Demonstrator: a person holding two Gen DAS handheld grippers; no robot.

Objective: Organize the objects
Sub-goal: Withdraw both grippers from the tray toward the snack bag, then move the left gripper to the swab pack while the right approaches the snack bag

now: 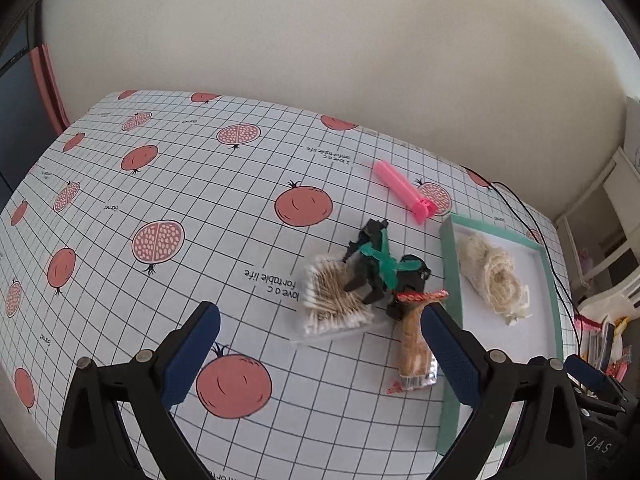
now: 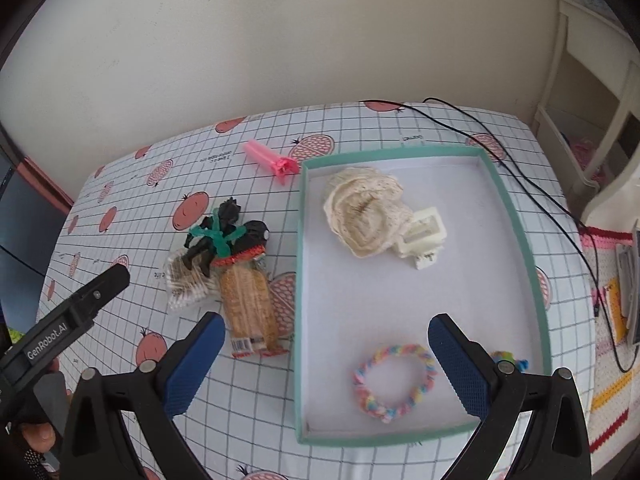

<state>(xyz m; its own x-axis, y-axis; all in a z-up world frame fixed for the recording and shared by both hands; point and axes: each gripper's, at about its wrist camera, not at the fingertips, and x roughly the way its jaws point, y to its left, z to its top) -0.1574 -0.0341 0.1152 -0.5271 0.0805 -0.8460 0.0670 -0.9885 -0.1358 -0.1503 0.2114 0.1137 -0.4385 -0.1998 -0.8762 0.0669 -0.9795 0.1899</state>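
Fingers of both grippers spread wide, left gripper (image 1: 320,354) above the tablecloth (image 1: 160,184), right gripper (image 2: 326,364) over the tray (image 2: 508,216).

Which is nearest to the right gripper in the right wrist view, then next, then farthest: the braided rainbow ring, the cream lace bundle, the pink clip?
From the right gripper, nearest first:
1. braided rainbow ring, in the teal tray, between the open fingers.
2. cream lace bundle, at the tray's far end.
3. pink clip, outside the tray, beyond its far left corner.
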